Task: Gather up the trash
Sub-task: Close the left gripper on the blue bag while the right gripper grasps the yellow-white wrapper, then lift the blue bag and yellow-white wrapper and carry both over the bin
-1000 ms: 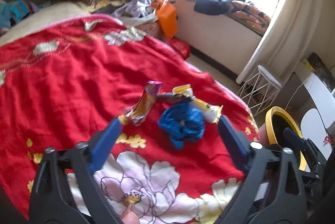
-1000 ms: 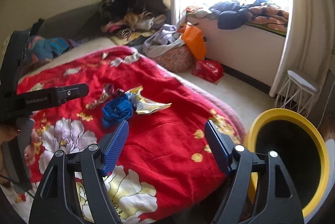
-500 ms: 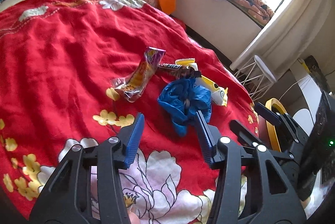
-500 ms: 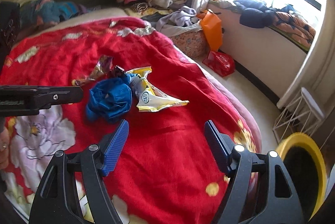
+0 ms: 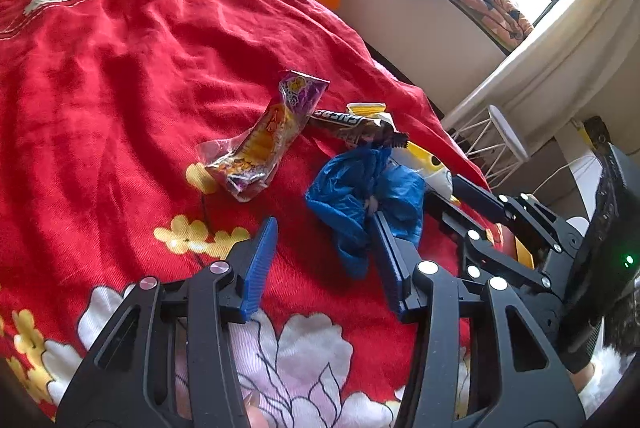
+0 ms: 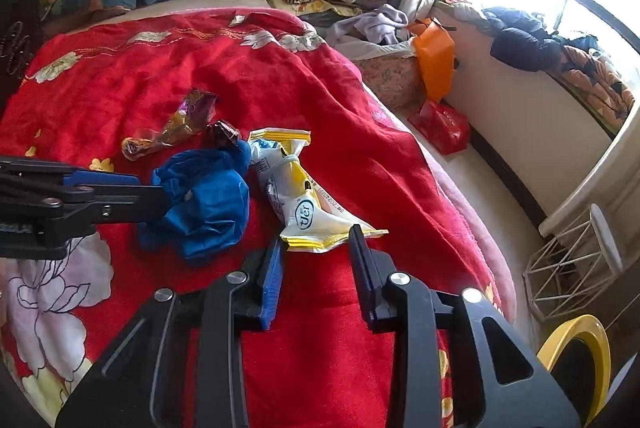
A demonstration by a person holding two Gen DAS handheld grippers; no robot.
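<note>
As both grippers are coming down over the bed, the right gripper (image 6: 316, 244) has just been closing beside the yellow wrapper (image 6: 298, 196), not yet pinching it; the left gripper (image 5: 324, 232), half-narrowed, is nudging the blue bag (image 5: 366, 196) near the bed's window-side edge.

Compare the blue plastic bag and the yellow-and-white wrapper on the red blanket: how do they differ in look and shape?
The blue plastic bag is one plain colour, whereas the yellow-and-white wrapper is printed with lettering. The bag is crumpled into a loose lump; the wrapper lies long and flatter, pinched near its middle. The bag lies left of the wrapper in the right wrist view. Both rest on the red blanket, touching each other.
</note>
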